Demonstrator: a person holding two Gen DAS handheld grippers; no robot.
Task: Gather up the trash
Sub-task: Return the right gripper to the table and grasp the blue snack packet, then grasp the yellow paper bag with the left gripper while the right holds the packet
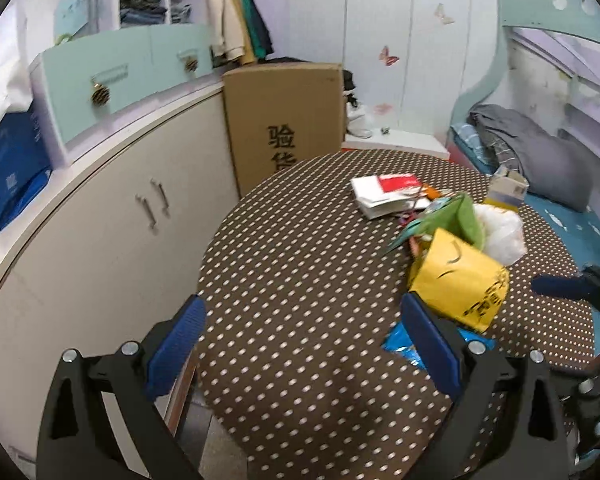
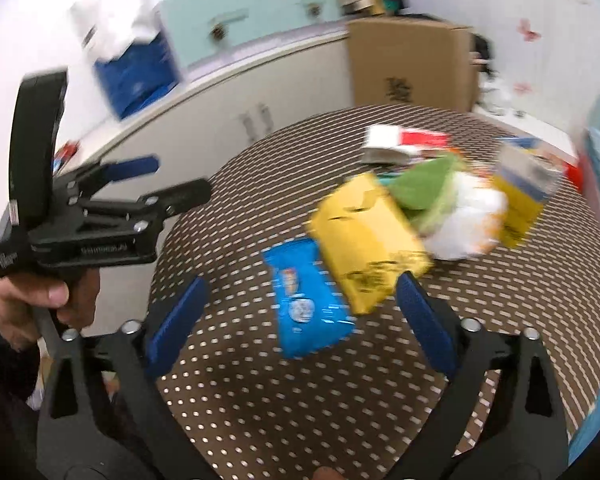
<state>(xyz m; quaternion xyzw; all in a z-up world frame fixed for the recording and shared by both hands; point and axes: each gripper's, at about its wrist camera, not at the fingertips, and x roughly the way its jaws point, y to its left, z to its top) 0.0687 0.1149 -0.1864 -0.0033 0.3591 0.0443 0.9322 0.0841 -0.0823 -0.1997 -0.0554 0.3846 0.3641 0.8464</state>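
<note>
Both grippers' fingers (image 2: 176,312) wide, empty.

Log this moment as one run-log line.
phase: approach | left claw: open, empty | right claw: open, empty, above blue packet | yellow bag: on table

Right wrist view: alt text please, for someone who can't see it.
An open right claw hovers over a brown polka-dot table, empty, with a blue snack packet and a yellow bag lying just ahead of it. More litter is piled behind them, and the left claw, held in a hand, shows at the left.
</note>
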